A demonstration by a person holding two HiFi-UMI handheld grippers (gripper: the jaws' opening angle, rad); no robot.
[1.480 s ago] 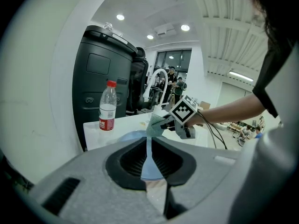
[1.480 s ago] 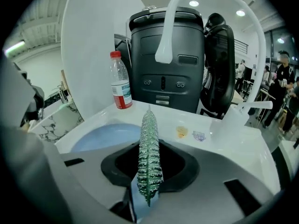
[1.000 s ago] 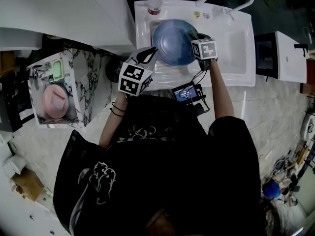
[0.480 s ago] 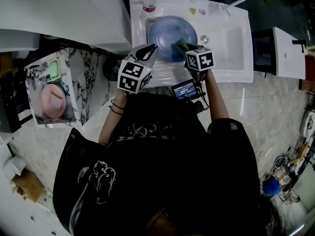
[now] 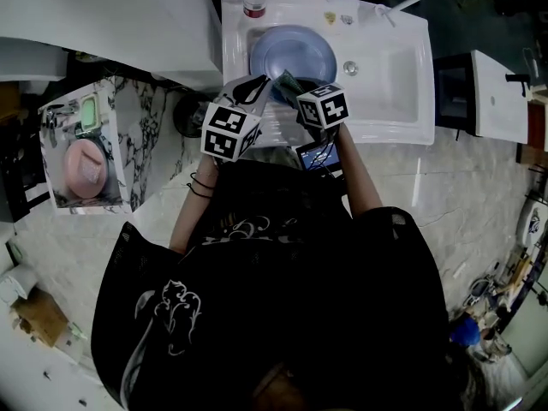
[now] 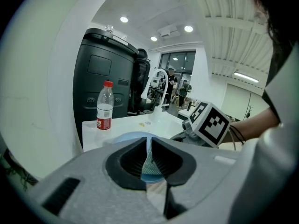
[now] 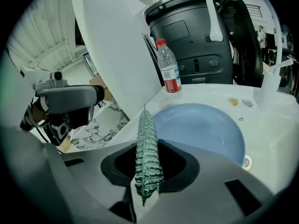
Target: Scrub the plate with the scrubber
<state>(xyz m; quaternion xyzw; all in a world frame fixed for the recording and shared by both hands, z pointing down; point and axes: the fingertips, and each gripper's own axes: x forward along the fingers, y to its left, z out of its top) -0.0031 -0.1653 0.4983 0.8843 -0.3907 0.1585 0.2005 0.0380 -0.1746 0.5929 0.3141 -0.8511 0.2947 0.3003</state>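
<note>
Pulling back, the right claw [image 7: 148, 148], shut tight on the green scrubber [image 7: 145, 125], now sits at the near edge of the blue plate [image 7: 201, 129] in the sink [image 5: 402, 67]. The left claw [image 6: 149, 146] is almost closed and empty.

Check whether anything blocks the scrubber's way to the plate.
Nothing visible does. The scrubber, clamped in the right gripper, points at the bare blue plate lying in the sink. The left gripper sits at the plate's near rim, left of that path.
</note>
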